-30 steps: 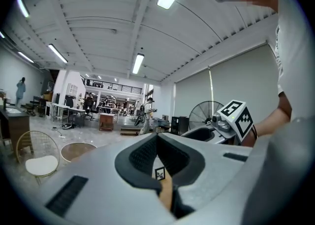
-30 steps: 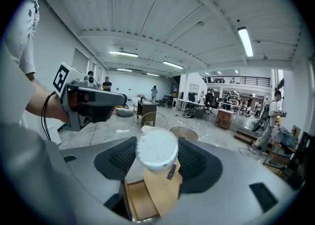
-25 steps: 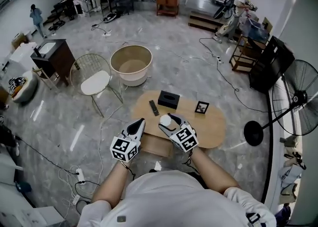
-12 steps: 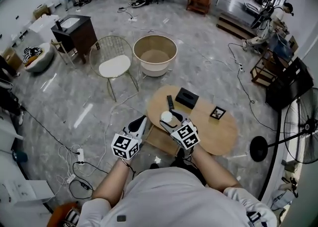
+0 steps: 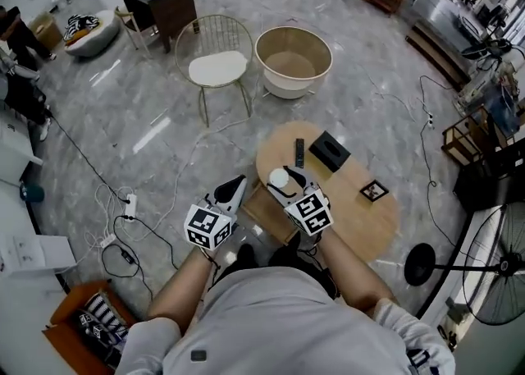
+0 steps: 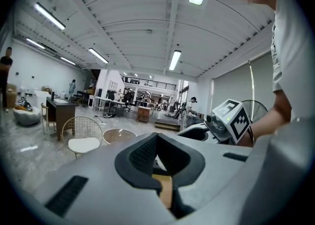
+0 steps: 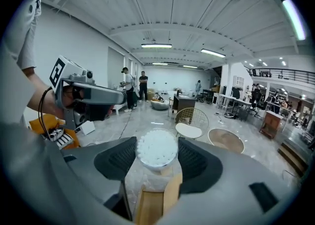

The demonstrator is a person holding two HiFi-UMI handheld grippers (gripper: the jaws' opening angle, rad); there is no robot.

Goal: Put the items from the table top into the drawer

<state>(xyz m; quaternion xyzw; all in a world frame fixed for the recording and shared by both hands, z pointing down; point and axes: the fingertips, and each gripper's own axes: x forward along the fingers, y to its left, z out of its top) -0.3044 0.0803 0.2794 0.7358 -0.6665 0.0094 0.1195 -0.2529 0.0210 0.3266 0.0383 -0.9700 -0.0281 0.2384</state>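
Note:
An oval wooden table [image 5: 353,217] carries a black remote [image 5: 299,152], a black tissue box [image 5: 330,150] and a small picture frame [image 5: 374,191]. Its wooden drawer [image 5: 264,216] stands pulled out at the near left side. My right gripper [image 5: 283,181] is shut on a round clear container of white cotton [image 7: 156,150], held at the table's edge above the drawer [image 7: 147,204]. Left of the drawer, my left gripper [image 5: 235,185] hovers with its jaws together and nothing between them [image 6: 156,143].
Beyond the table stand a gold wire chair [image 5: 217,61], a round beige tub [image 5: 293,57] and a dark cabinet [image 5: 160,4]. Cables [image 5: 123,230] lie on the floor at left. A standing fan [image 5: 492,271] is at right, an orange box [image 5: 82,324] near my feet.
The head view has swung, so the table sits further right in the frame. The right gripper still holds the white container, now a little closer over the open drawer. The left gripper keeps its place.

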